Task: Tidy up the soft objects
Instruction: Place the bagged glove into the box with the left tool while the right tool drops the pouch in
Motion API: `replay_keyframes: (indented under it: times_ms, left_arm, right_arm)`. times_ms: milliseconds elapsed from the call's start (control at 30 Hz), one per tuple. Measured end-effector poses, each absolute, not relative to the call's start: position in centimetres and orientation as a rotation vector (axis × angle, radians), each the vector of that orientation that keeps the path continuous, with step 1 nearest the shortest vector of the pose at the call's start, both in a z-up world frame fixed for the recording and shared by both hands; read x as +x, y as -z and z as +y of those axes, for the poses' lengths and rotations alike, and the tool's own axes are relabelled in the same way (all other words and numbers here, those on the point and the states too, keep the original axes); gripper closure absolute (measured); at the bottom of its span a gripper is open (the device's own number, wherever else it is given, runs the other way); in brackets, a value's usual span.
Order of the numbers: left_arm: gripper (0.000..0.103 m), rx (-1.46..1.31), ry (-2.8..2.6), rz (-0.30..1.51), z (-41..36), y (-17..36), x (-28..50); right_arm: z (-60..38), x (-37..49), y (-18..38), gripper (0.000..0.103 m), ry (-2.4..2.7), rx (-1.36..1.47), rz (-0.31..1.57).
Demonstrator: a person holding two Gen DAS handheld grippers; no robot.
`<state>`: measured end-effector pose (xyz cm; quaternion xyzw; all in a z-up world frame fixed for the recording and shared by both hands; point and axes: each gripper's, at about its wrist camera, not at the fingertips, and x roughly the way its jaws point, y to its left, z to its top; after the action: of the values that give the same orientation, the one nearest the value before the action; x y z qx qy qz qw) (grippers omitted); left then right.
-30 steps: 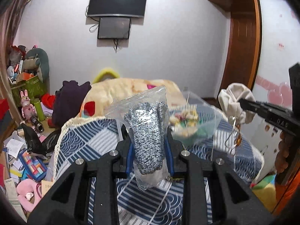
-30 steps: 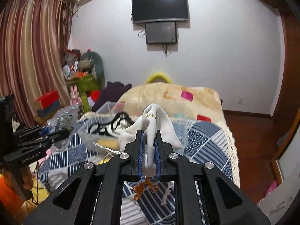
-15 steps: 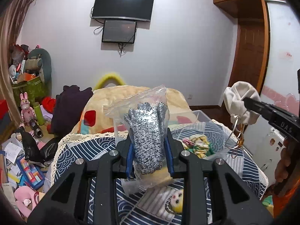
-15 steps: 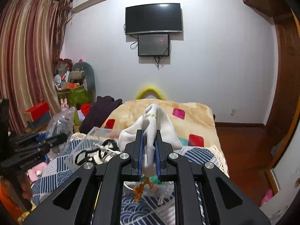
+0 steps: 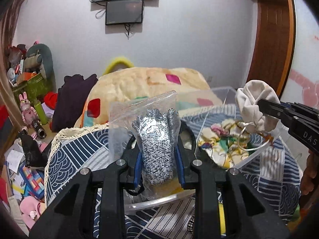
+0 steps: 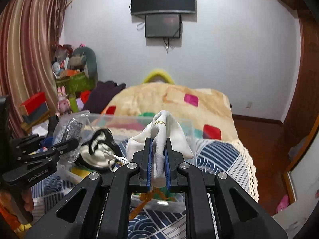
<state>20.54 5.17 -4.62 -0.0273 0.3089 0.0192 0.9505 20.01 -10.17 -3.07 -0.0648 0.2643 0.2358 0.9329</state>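
Note:
My left gripper is shut on a clear plastic bag holding grey speckled knit gloves, held above the bed. It also shows in the right wrist view at the left with the bagged gloves. My right gripper is shut on a white cloth drawstring pouch with orange cord hanging below. In the left wrist view the pouch hangs at the right, over a clear plastic box that holds several soft items.
A bed with a blue-and-white patterned cover and a cream blanket fills the middle. Cluttered toys and boxes lie at the left. A wooden door stands at the right. A black-and-white soft item lies in the box.
Both grippers have moved closer to the clear box while keeping their loads. The box and its contents now look larger and nearer in both views.

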Motion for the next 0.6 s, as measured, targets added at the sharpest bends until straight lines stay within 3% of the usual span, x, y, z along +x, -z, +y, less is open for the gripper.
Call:
replay_keyframes:
  times_ms: [233, 400, 500, 600]
  left_arm:
    - [0.071, -0.087, -0.034, 0.683, 5.4, 5.8, 21.0]
    - [0.059, -0.115, -0.022, 0.672, 5.5, 5.4, 20.2]
    - [0.055, -0.097, -0.029, 0.655, 5.1, 4.9, 19.6]
    - [0.055, -0.114, -0.021, 0.638, 4.9, 4.4, 18.5]
  right_arm:
    - [-10.1, 20.8, 4.9, 0.092, -0.491, -0.168, 0.641]
    - [-10.0, 20.7, 4.8, 0.089, -0.479, -0.177, 0.666]
    - [-10.1, 20.0, 4.2, 0.082, -0.479, -0.194, 0.652]
    - [-10.3, 19.3, 3.7, 0.067, -0.471, -0.198, 0.622]
